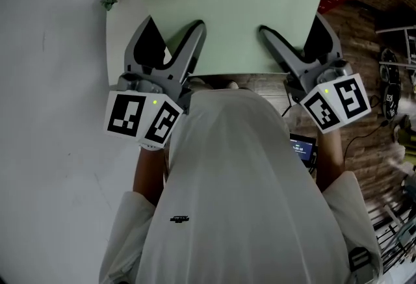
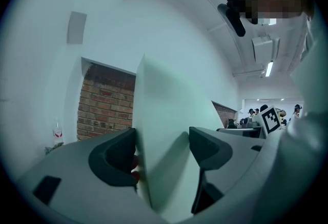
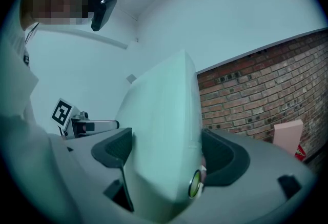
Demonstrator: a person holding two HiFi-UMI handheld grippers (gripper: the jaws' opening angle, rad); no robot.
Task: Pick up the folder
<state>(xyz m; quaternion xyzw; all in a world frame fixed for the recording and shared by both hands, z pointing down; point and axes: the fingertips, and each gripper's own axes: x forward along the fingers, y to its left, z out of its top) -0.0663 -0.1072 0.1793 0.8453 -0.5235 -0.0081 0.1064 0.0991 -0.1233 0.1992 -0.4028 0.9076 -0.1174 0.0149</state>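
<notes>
In the head view, the left gripper (image 1: 173,26) sits at about 10 o'clock beside the white table (image 1: 52,94). Its jaws are partly apart and pressed onto the lower left edge of the pale green folder (image 1: 227,3). The folder fills the 12 o'clock area, held up between both grippers in front of the person's white shirt (image 1: 240,179). At about 2 o'clock, the right gripper (image 1: 292,24) clamps the folder's lower right edge, with its jaws likewise partly apart around it.
</notes>
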